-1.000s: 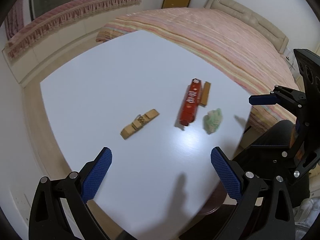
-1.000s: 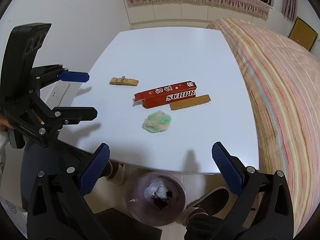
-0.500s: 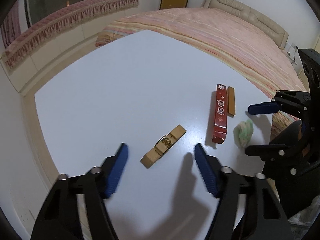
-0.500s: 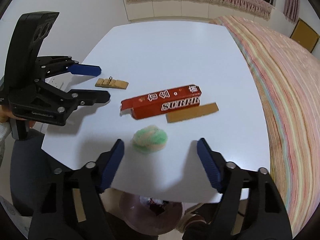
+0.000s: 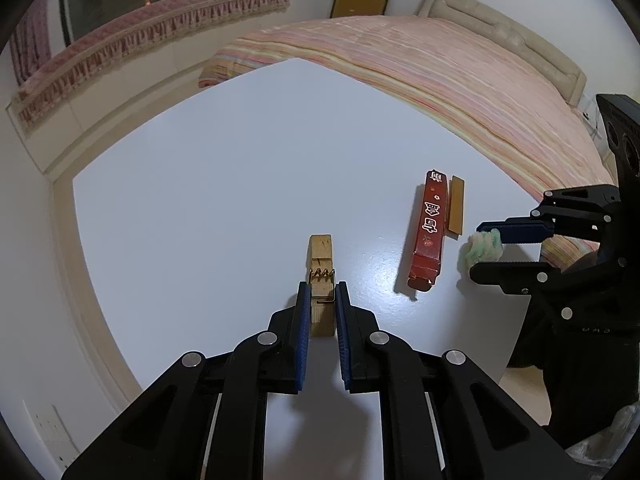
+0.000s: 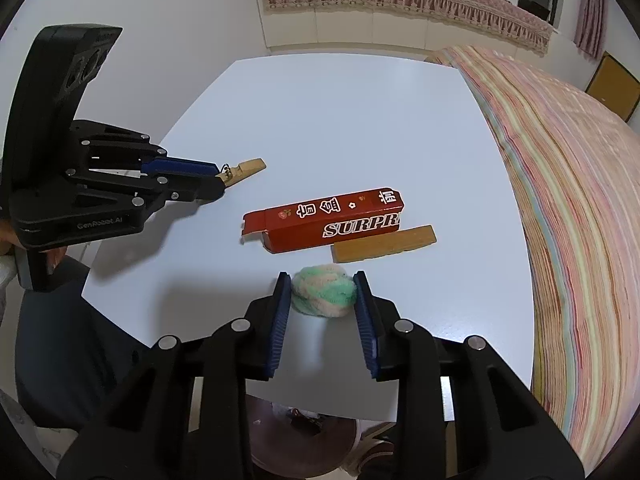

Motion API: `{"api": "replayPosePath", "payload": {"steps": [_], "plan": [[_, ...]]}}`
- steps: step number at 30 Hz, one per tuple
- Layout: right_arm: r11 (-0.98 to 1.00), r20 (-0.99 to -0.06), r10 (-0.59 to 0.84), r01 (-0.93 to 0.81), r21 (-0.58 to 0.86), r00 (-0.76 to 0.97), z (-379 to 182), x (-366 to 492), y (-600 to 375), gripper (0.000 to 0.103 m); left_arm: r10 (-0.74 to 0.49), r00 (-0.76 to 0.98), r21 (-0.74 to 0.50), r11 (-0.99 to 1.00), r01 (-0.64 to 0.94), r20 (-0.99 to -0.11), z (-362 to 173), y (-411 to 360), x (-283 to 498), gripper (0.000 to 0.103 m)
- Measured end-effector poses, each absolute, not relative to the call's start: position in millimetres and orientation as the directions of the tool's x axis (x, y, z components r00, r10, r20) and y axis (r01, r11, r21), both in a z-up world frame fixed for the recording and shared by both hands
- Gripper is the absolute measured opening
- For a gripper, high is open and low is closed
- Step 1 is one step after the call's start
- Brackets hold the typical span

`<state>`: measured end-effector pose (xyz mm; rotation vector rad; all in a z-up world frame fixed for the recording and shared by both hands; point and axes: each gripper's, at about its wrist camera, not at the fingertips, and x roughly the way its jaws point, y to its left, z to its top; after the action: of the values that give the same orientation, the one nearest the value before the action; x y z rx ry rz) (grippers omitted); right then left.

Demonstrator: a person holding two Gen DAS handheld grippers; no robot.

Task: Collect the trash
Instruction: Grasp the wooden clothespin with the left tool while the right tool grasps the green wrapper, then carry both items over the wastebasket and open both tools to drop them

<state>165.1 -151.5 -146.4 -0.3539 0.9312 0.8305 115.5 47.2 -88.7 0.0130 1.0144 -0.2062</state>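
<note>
On the white table (image 5: 240, 180) my left gripper (image 5: 322, 292) is shut on the near end of a wooden clothespin (image 5: 320, 248), which lies flat; the right wrist view shows this gripper (image 6: 218, 178) with the clothespin (image 6: 248, 168) sticking out of it. My right gripper (image 6: 322, 278) is closing on a fluffy green and pink ball (image 6: 324, 296) near the table's front edge, and both pads touch its sides. A red box (image 6: 324, 220) and a flat wooden strip (image 6: 384, 244) lie just beyond the ball.
A pinkish trash bin (image 6: 304, 436) with litter in it stands on the floor under the table's near edge. A bed with a striped cover (image 6: 560, 180) runs along the table's right side. The far half of the table (image 6: 340, 120) is bare.
Both grippers went from wide open to closed. The left came down over the clothespin and gripped it. The right came down around the fluffy ball.
</note>
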Motion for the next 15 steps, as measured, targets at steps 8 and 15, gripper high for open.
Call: {"api": "replayPosePath", "payload": {"steps": [8,15], "plan": [[0.65,-0.802,0.494,-0.756,0.083,0.336,-132.8,157.7,-162.3,0.029,-0.17,0.535,-0.109,0.984,0.144,-0.828,-70.0,43.2,100.6,0.012],[0.648,-0.778,0.52,-0.756,0.091,0.352,-111.8,142.3,-178.7,0.029,-0.193,0.548,-0.132,0.98,0.15,-0.814,-50.5,28.0,77.1,0.012]]}}
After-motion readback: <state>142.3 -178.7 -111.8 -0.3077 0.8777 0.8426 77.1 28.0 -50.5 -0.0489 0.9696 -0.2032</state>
